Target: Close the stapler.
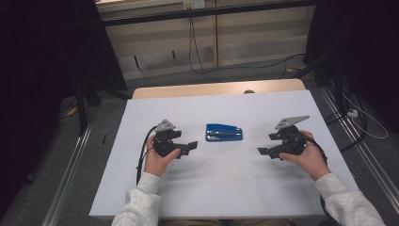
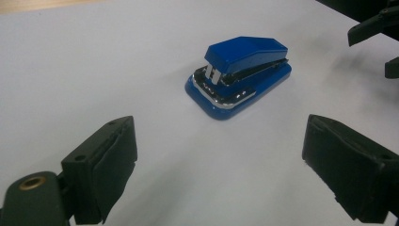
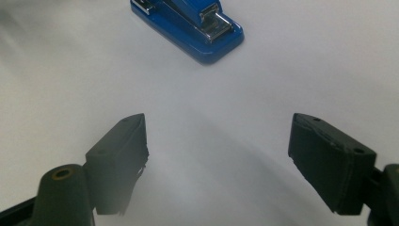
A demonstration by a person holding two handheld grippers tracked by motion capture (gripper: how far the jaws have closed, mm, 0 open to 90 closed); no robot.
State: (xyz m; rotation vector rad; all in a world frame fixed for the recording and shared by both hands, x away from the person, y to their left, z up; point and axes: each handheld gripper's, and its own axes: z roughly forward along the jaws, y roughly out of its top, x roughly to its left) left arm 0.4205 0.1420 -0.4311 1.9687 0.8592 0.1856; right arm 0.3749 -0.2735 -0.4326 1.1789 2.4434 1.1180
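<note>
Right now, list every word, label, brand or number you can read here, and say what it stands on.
None can be read.
Blue stapler: no brand or label can be made out on its top or base.
Left gripper and right gripper: no markings that can be read.
White table: plain, no print.

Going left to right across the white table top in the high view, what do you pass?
Black left gripper held in the left hand, jaws open → blue stapler with silver metal parts, lying flat on the white table top → black right gripper held in the right hand, jaws open.
</note>
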